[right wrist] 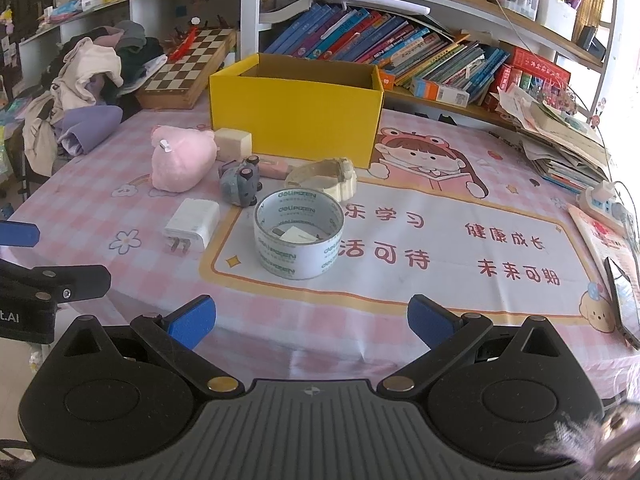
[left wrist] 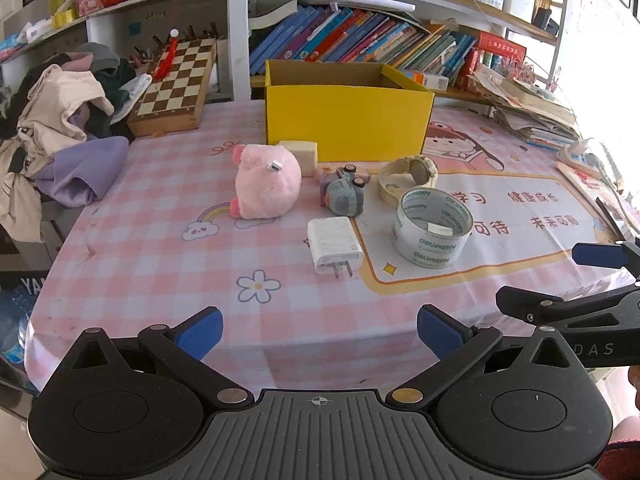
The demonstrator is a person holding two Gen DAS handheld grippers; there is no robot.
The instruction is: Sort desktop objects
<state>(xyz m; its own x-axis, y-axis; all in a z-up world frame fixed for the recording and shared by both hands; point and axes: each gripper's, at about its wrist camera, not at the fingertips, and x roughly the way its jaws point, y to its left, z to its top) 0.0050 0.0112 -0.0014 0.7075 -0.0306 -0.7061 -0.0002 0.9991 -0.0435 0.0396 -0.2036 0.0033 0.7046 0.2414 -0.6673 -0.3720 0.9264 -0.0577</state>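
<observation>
An open yellow box [left wrist: 348, 120] [right wrist: 296, 112] stands at the back of the table. In front of it lie a pink plush toy [left wrist: 266, 180] [right wrist: 180, 158], a cream block [left wrist: 300, 156] [right wrist: 234, 144], a grey toy [left wrist: 346, 196] [right wrist: 242, 184], a cream watch [left wrist: 408, 176] [right wrist: 328, 178], a tape roll [left wrist: 434, 228] [right wrist: 298, 234] and a white charger [left wrist: 334, 246] [right wrist: 192, 224]. My left gripper [left wrist: 320, 334] is open at the near table edge, holding nothing. My right gripper [right wrist: 312, 324] is open too, just short of the tape roll.
A chessboard box [left wrist: 176, 88] and a pile of clothes [left wrist: 68, 128] sit at the back left. Books fill the shelf [left wrist: 360, 40] behind the box. Stacked papers [right wrist: 568, 140], a power strip [right wrist: 604, 204] and a phone [right wrist: 626, 304] line the right side.
</observation>
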